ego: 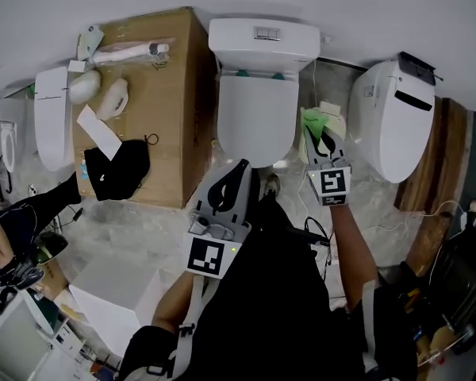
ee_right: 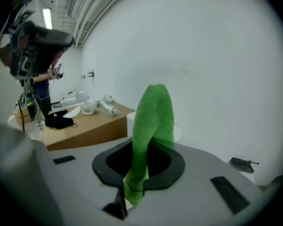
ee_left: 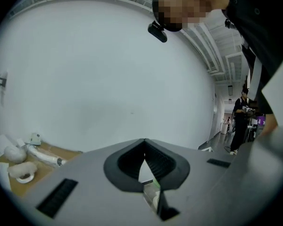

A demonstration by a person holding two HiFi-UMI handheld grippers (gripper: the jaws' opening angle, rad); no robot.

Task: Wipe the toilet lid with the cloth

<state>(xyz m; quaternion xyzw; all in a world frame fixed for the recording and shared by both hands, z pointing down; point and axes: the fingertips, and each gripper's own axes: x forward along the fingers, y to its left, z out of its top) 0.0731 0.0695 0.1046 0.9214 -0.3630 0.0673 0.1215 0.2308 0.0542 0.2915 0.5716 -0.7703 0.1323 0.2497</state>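
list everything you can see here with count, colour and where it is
toilet: one, white, centre, against the wall
toilet lid: one, white, closed
second toilet: one, white, right of the first
cardboard box: one, brown, left of the centre toilet
white fittings: a few, on the box
dark bundle: one, black, on the box's near edge
cloth: one, green, in the right gripper
left gripper: grey, shut, empty
right gripper: grey, shut on the cloth

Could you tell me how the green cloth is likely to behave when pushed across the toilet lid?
The green cloth is probably floppy: it curls over above the right gripper, which is shut on it. Its knitted, fuzzy weave suggests it is light and should drag, not slip, on the glossy toilet lid.
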